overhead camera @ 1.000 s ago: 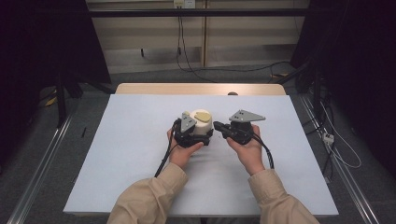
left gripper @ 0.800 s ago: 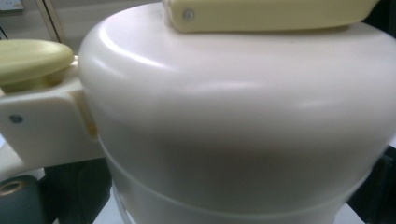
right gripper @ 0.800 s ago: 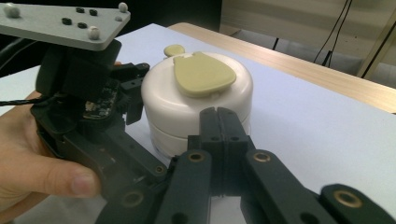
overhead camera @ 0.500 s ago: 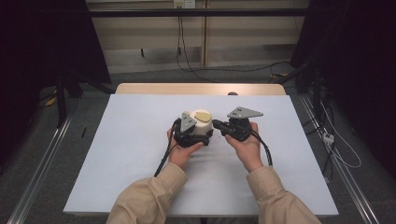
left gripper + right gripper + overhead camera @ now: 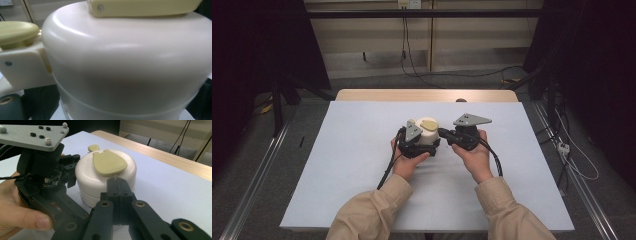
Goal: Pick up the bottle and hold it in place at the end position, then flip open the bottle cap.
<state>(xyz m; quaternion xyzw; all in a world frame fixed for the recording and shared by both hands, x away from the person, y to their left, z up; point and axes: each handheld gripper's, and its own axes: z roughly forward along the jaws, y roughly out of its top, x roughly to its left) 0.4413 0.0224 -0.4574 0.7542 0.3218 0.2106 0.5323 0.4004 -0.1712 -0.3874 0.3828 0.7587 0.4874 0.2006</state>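
A round cream container [image 5: 428, 132] with a yellow-green flap [image 5: 108, 165] on its lid stands at the middle of the table. In the right gripper view a small yellow-green knob [image 5: 93, 147] sits at its far rim. My left gripper [image 5: 426, 144] is shut on the container, one jaw on each side of its lower body. In the left gripper view the container's wall [image 5: 125, 62] is very close, with the flap [image 5: 142, 7] above it. My right gripper [image 5: 117, 183] is shut with nothing between its jaws. Its tips rest at the container's near side, just below the flap.
A pale blue sheet [image 5: 337, 165] covers the table, with a wooden strip [image 5: 422, 95] along the far edge. Cables trail from both grippers toward the person. Metal rails [image 5: 252, 185] run along the floor on both sides, and more cables lie on the floor at the right.
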